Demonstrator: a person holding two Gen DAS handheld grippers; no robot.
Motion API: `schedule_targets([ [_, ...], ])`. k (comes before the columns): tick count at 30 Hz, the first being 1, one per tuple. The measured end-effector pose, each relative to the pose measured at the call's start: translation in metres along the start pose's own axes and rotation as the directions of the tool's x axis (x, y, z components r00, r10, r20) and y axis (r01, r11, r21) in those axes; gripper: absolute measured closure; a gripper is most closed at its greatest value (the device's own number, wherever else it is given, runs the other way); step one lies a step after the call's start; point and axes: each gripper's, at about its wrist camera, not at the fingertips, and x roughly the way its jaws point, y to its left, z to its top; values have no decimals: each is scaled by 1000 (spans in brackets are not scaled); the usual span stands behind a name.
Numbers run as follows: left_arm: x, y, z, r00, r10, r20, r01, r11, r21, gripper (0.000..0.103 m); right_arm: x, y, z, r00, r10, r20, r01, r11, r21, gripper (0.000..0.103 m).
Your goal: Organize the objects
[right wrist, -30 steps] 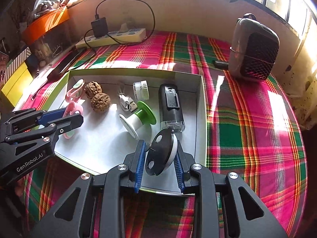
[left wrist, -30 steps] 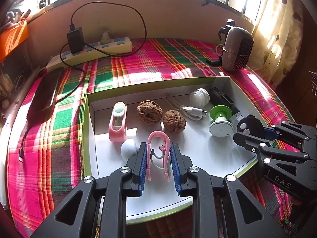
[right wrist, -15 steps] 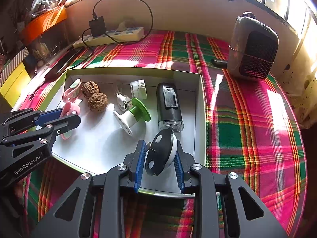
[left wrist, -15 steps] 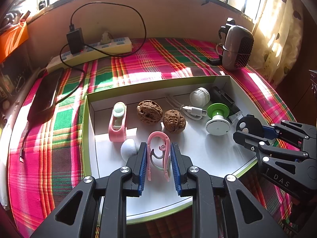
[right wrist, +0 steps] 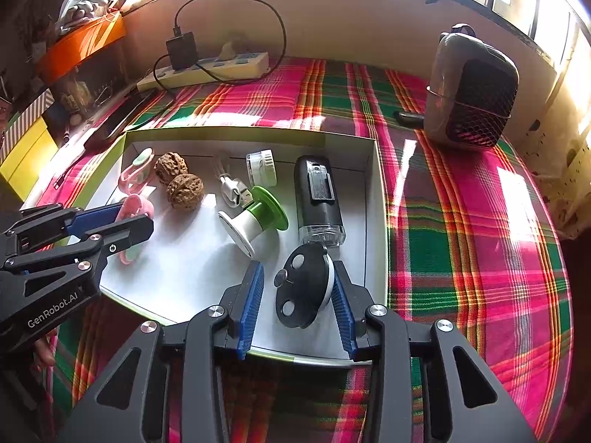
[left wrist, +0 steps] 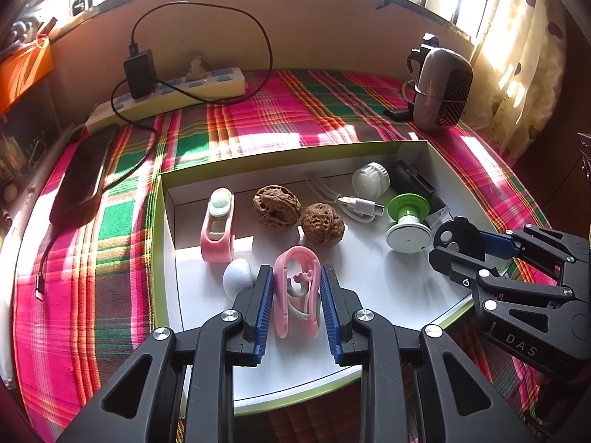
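— What's the biggest thing there?

— The plaid tablecloth [right wrist: 461, 221], pink and green, with a shallow white box [left wrist: 162, 221] on it. At the far side stand a grey mesh-fronted fan [right wrist: 472, 92] and a power strip [left wrist: 177, 86] with a black charger plugged in.

— And inside the box?

— A black rectangular device [right wrist: 319, 199] lies along the right wall. Beside it a green-and-white spool [right wrist: 255, 217] on its side, a white jar [right wrist: 261, 167], a white USB cable [left wrist: 354, 205], two walnuts [left wrist: 295, 214] touching, a pink clip [left wrist: 218, 227] and a small white ball [left wrist: 238, 276].

— The grippers?

— Both point down into the box's near edge. The left gripper [left wrist: 297, 297] has its jaws opening around a pink looped clip [left wrist: 297, 295] lying on the box floor; there's a slim gap on both sides. The right gripper [right wrist: 295, 295] is opening too, around a black round disc [right wrist: 301, 288] standing on edge. It leans on the right pad, clear of the left.
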Motion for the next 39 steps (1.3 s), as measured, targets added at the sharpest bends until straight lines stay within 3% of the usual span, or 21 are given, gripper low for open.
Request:
schedule_targets([
  [10,-6,1,-2,1000,21,10,-21,1000,-7,76,-5,-1,-4,1000,2,17,-2,1000,18,63],
  [14,-13,-2,-4,999,27,20,-26,1000,-6,76,-11,1,-6,999,15,33,-16,1000,18,53],
  [27,-45,-10,-19,996,66,64,-65,998,-14,76,-36,7,-17,995,8,95,-11,1000,27,53],
  [39,-68,-17,-48,980,173,94,-169,985,-42,76,-57,13,-38,989,7,149,-14,999,44,53],
])
